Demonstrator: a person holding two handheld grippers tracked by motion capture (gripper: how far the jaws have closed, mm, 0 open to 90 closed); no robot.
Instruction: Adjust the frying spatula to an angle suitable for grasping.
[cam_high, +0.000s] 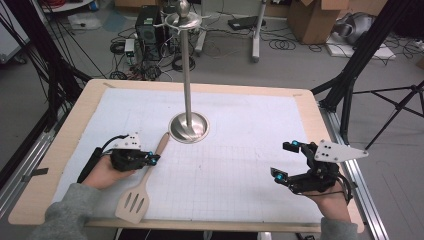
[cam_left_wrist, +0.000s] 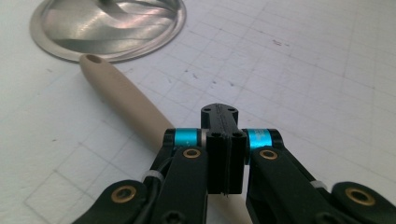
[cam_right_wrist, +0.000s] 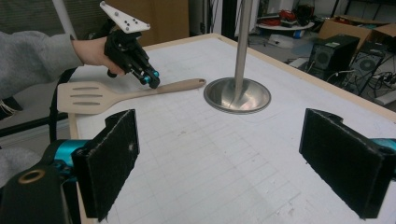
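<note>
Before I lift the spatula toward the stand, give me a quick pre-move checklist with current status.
1. Left gripper shut at the spatula handle: ok, the jaws stand together over the handle; whether the pads pinch it, cannot tell.
2. Grip point: not ok for balance, it sits near the handle's middle with the slotted blade hanging toward the table edge.
3. Handle end with its hanging hole free: ok, it lies just beside the stand's base.
4. Right gripper open and apart from the spatula: ok.
5. Stand upright: ok.
6. Free hook at the stand's top: cannot tell.
</note>
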